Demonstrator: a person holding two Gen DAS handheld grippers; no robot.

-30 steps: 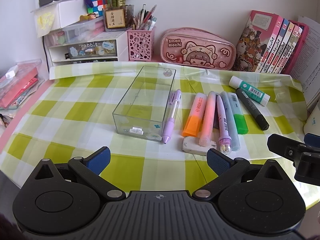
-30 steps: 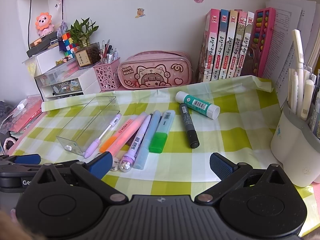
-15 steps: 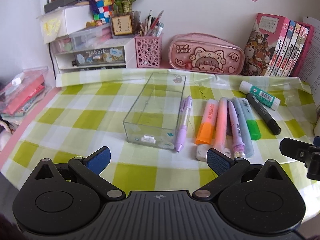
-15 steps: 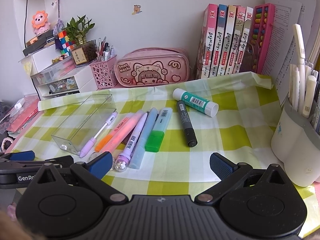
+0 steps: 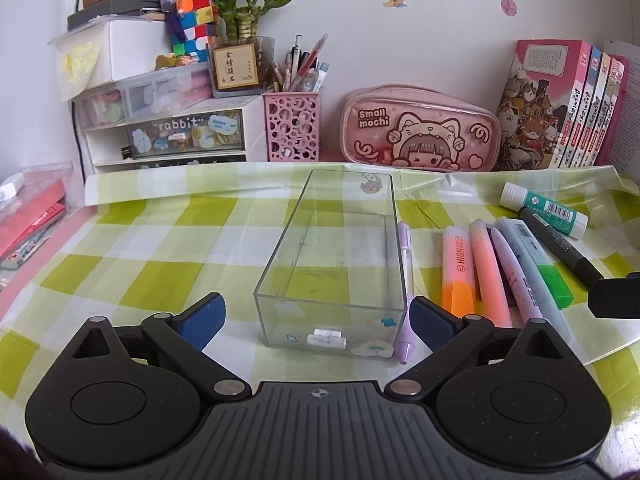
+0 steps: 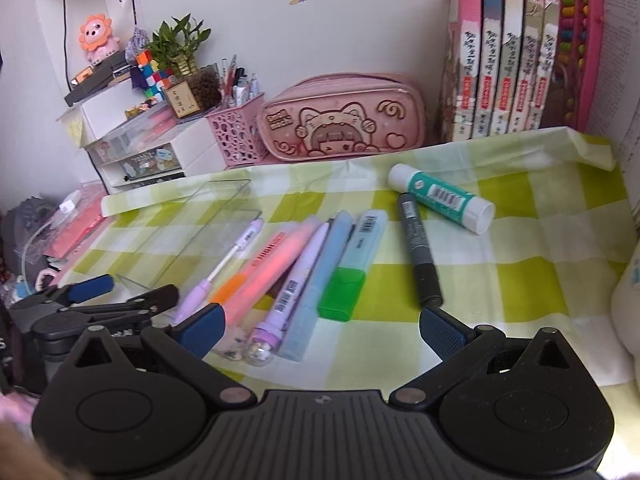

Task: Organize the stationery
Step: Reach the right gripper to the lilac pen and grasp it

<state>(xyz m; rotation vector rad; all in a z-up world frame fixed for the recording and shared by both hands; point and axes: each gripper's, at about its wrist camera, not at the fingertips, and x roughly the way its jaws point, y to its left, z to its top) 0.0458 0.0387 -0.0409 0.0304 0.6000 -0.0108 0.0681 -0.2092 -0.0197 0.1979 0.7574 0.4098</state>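
A clear plastic box (image 5: 336, 256) lies open and empty on the green checked cloth, right in front of my open left gripper (image 5: 316, 318); its near end sits between the fingers. It also shows in the right wrist view (image 6: 192, 232). Right of it lie a lilac pen (image 5: 405, 280), an orange highlighter (image 5: 458, 268), a pink one (image 5: 488, 272), a purple pen (image 6: 298, 276), a blue-green highlighter (image 6: 356, 260), a black marker (image 6: 418, 252) and a glue stick (image 6: 440, 198). My right gripper (image 6: 322, 326) is open, low over the pens' near ends.
A pink pencil case (image 5: 420, 132), a pink pen holder (image 5: 292, 126), white drawers (image 5: 172, 128) and books (image 5: 560, 108) line the back wall. A white pot (image 6: 626, 316) stands at the right. The left gripper's body (image 6: 88, 308) shows in the right wrist view.
Both grippers have moved forward and lower. The left one has closed in on the clear box's near end; the right one has come down over the pens. Nothing was picked up.
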